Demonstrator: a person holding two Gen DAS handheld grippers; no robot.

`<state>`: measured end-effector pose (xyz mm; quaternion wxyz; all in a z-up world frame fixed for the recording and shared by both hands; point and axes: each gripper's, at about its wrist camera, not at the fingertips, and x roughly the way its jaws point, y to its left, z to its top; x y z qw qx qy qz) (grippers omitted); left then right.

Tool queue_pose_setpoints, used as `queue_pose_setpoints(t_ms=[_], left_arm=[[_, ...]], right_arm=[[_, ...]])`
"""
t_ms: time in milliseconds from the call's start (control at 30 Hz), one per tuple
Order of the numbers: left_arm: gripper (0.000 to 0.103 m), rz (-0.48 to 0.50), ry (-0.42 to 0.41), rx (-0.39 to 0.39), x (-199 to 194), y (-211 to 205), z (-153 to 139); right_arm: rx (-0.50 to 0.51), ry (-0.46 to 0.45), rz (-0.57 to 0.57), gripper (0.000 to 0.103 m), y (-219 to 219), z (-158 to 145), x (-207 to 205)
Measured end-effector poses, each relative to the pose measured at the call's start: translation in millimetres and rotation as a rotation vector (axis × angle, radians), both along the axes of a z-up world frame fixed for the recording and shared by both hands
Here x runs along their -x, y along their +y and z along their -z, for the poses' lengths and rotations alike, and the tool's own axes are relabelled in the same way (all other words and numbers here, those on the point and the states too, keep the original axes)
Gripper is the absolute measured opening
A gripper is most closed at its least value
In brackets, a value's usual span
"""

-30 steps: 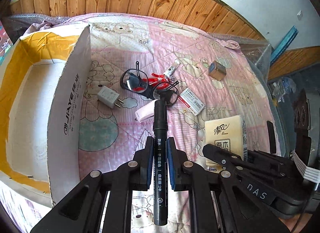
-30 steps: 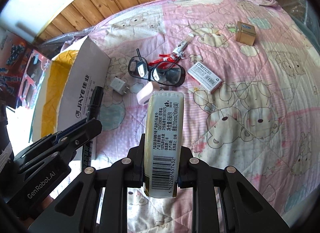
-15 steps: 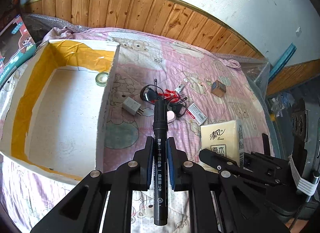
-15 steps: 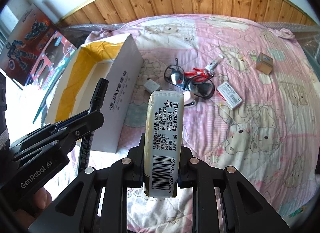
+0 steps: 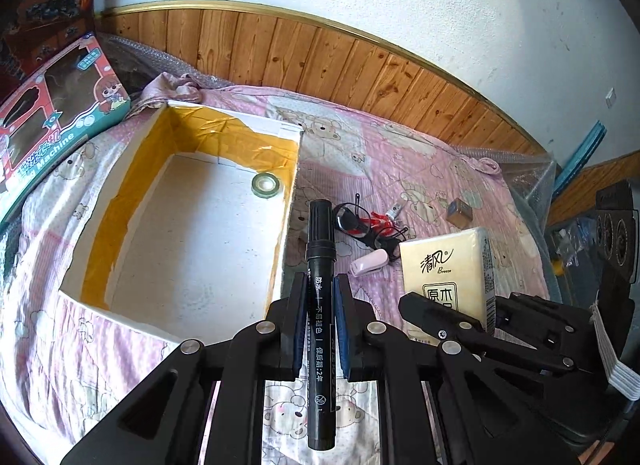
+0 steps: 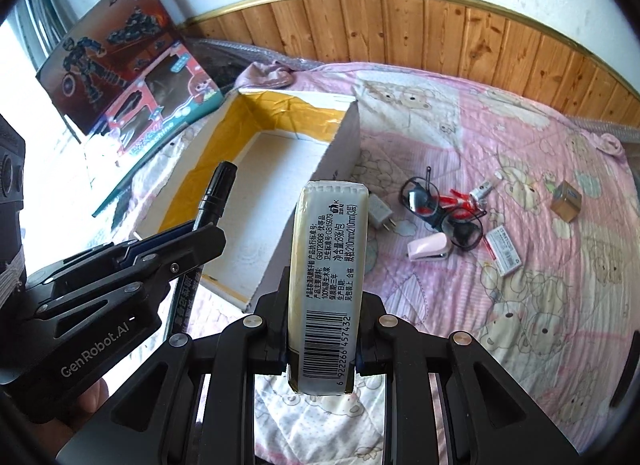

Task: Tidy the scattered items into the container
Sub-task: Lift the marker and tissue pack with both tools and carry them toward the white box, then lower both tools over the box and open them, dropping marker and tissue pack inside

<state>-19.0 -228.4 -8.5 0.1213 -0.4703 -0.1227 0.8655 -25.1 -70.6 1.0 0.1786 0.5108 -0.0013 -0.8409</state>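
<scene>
Container [image 5: 288, 201], an open white box with yellow tape on its inner walls, lies on the pink quilt [image 5: 420, 169] and holds 1 tape roll [image 5: 267, 184]; the tissue pack [image 6: 326, 285] hides its near right corner in the right wrist view. Left gripper [image 5: 321, 321] clamps a black marker [image 5: 320, 305], right gripper [image 6: 324, 341] clamps the tissue pack, both held short of the box. Glasses [image 6: 440, 209], charger plug [image 6: 380, 215] and 1 pink item [image 6: 428, 247], too small to identify, lie on the quilt right of the box.

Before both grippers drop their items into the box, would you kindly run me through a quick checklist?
1. Left gripper shut on the black marker: ok.
2. Right gripper shut on the tissue pack: ok.
3. Cardboard box open on top: ok.
4. Free floor inside, only a tape roll in the far corner: ok.
5. Marker tip past the box wall: cannot tell.
6. Bed cleared: not ok; glasses, charger plug and others remain.
</scene>
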Motion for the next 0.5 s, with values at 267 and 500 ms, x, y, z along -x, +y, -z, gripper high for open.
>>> queue_pose_setpoints(t_ms=[267,500], left_arm=[[0.014,-0.074,0.006,-0.024,-5.2,-35.4,-6.8],[0.014,-0.117,0.004,-0.043,-5.8,-55.3,-9.0]], right_arm=[[0.006,0.018,-0.075,0.023,-29.2,-12.4,6.3],[0.012,0.028,-0.119,0.023,-46.2,-21.1,15.2]])
